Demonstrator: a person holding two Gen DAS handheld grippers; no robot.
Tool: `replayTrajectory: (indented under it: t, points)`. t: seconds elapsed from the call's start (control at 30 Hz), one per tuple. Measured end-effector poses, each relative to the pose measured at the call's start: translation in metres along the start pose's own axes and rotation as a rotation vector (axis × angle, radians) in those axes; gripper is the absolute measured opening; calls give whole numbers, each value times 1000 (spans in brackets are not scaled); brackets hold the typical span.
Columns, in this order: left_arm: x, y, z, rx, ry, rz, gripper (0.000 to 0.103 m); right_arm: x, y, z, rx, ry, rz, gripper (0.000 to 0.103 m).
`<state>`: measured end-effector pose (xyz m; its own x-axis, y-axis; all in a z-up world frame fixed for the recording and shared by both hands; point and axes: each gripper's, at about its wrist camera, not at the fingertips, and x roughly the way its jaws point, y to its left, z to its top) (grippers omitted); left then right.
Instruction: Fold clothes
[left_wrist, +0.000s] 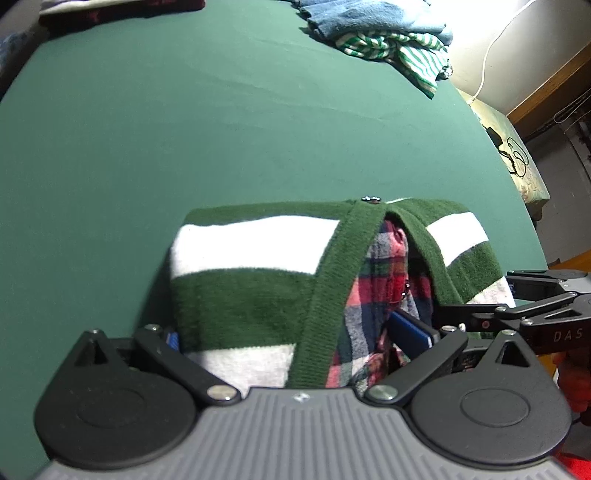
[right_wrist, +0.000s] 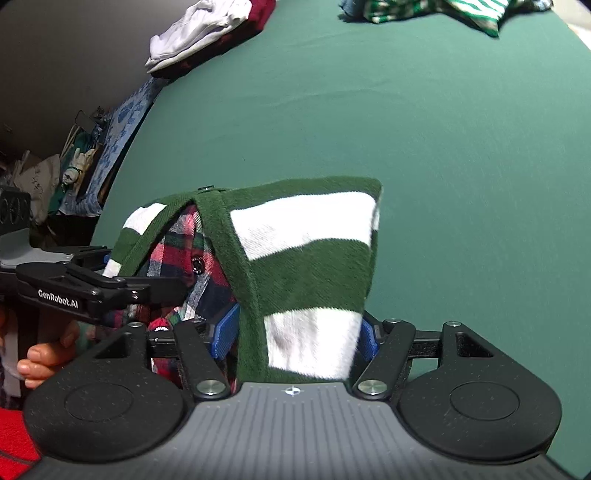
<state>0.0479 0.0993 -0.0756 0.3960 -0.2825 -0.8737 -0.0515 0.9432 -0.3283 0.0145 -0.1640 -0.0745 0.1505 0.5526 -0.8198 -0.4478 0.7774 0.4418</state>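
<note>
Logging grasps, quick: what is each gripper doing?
Left gripper: shut on the striped cardigan.
Right gripper: shut on the same cardigan.

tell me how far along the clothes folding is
Done: a white and dark red stack lies folded at the far edge of the green table. In hand: the green and white striped cardigan, with a plaid shirt inside it, looks folded into a block, and both the left tongs and right tongs grip its near edge. Left: the rumpled blue and striped pile.
</note>
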Motion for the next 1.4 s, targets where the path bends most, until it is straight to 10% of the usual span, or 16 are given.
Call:
replayTrajectory:
  t: [0.23,0.5,0.93,1.4]
  points:
    - [-7,4,-6,5,-29,-20,90,-1,-2,0,-10,-12,9,45]
    - [-7,5,-9,1,-39,-26,90,3,-3,2,46,3,45,65]
    - [-17,-4,-19,19,-106,-6,76,1,10,-2,12,-37,-24,42]
    - [-31,0,-15,42,-138,-15,56,-7,33,-10,-19,-134,-99,38]
